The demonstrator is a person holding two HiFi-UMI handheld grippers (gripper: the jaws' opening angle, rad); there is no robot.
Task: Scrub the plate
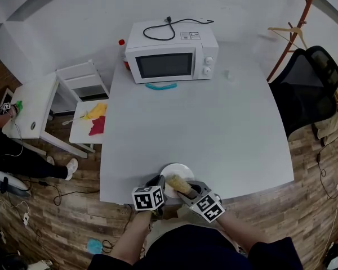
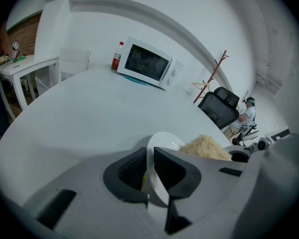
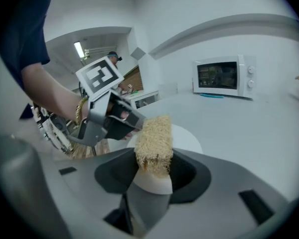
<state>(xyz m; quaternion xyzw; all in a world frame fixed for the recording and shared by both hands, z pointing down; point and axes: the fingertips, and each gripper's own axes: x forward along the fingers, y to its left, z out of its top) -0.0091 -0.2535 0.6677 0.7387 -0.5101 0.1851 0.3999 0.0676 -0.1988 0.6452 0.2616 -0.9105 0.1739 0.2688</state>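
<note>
A small white plate (image 1: 179,171) lies at the near edge of the white table (image 1: 214,128), just in front of me. My left gripper (image 1: 159,182) is shut on the plate's left rim; in the left gripper view the rim (image 2: 163,142) runs edge-on between the two black jaws of that gripper (image 2: 150,167). My right gripper (image 1: 187,189) is shut on a tan fibrous scrubbing sponge (image 3: 153,142). The sponge (image 1: 177,183) rests on the plate's face (image 3: 187,142), right beside the left gripper's jaws (image 3: 131,123). The same sponge (image 2: 205,147) shows behind the plate in the left gripper view.
A white microwave (image 1: 172,52) with a black cable on top stands at the table's far side, a teal object (image 1: 161,86) in front of it and a red bottle (image 1: 123,45) beside it. A black office chair (image 1: 307,89) is at the right, white side tables (image 1: 34,108) at the left.
</note>
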